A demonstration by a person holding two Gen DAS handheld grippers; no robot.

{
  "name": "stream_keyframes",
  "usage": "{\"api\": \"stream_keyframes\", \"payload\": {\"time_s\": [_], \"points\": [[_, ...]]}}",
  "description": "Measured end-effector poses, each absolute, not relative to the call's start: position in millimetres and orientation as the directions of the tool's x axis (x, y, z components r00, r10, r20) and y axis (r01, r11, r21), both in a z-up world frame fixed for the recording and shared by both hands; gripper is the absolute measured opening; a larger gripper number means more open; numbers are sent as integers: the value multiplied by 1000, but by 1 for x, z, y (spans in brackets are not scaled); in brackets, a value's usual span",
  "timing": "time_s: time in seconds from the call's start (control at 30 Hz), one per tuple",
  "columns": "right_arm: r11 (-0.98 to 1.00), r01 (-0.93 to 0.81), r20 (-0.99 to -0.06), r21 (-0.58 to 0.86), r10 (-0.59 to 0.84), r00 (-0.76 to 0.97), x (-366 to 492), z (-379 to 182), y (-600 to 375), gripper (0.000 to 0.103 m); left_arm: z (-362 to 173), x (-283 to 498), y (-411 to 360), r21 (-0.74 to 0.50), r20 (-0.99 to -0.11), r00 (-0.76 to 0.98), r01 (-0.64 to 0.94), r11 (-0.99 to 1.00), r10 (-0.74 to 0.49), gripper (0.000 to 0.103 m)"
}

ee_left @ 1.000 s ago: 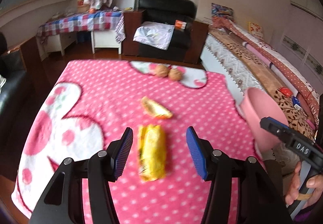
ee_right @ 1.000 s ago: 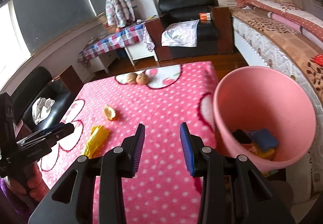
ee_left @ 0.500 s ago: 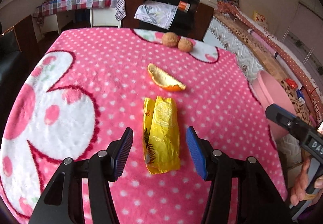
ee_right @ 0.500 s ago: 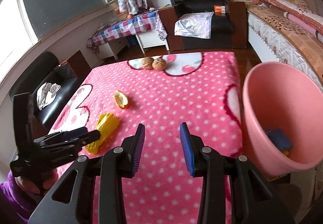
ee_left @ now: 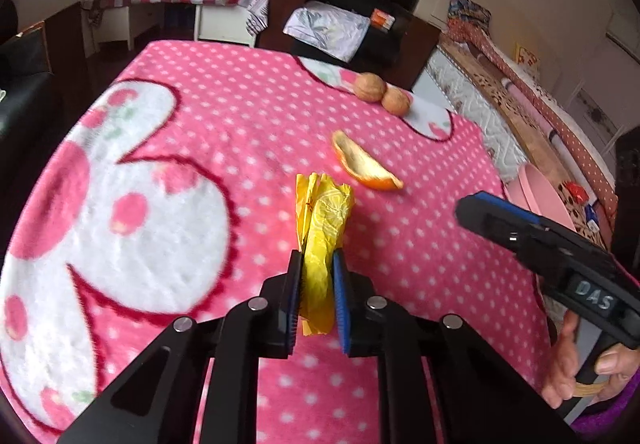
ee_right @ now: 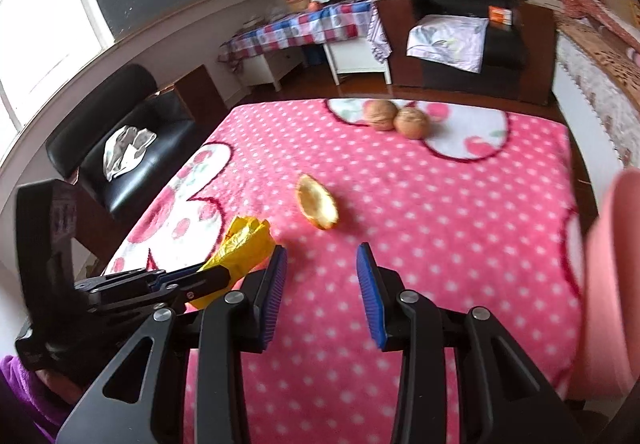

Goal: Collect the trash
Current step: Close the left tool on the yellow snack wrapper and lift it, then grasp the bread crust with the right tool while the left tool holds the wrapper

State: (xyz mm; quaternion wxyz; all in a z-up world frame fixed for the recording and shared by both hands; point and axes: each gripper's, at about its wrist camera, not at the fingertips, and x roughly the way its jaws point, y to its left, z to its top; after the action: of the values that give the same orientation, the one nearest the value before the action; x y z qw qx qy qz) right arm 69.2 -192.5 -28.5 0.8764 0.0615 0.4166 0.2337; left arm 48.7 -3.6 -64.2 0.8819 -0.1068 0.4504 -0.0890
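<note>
Here the yellow wrapper (ee_left: 322, 228) is a crinkled plastic packet with a lemon-slice print, folded lengthwise and fanned out at its far end. It lies on the pink polka-dot blanket (ee_left: 248, 115), just on the near side of the orange peel (ee_left: 362, 167), a curved strip with a pale inside and a bright orange edge. Beyond the peel, near the blanket's far edge, two walnuts (ee_left: 382, 93) sit touching each other.

The left gripper (ee_left: 314, 286) has its jaws drawn narrow and pressed on both sides of the wrapper's near half, the blue pads (ee_left: 340, 296) squeezing the plastic between them. Whether the wrapper is lifted off the blanket or still touches it cannot be told.

The right gripper (ee_right: 322, 280) has its jaws set wide with nothing between them, over the blanket on the near side of the peel. The pink bin (ee_right: 612, 284) stands off the blanket's right edge, well apart from the peel; from the left wrist view only its rim shows
</note>
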Motion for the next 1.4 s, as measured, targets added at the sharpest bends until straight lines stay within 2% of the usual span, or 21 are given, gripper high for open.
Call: {"api": "stream_keyframes", "payload": {"time_s": [0.43, 0.77, 0.83, 0.9, 1.4], "points": [[894, -392, -757, 218, 408, 510, 119, -52, -150, 37, -60, 54, 15, -248, -769, 607, 7, 969, -201, 13], [889, -398, -772, 227, 414, 483, 131, -67, -138, 37, -57, 57, 16, -225, -770, 614, -11, 974, -171, 13], [885, -411, -767, 219, 416, 488, 129, -66, -137, 22, -57, 56, 16, -224, -770, 615, -13, 975, -169, 13], [881, -424, -765, 210, 418, 490, 125, -63, -138, 20, -56, 57, 15, -223, -769, 617, -14, 975, -167, 13], [880, -408, -707, 241, 448, 547, 84, -31, -174, 17, -35, 48, -6, -194, -746, 649, 7, 981, -152, 13]]}}
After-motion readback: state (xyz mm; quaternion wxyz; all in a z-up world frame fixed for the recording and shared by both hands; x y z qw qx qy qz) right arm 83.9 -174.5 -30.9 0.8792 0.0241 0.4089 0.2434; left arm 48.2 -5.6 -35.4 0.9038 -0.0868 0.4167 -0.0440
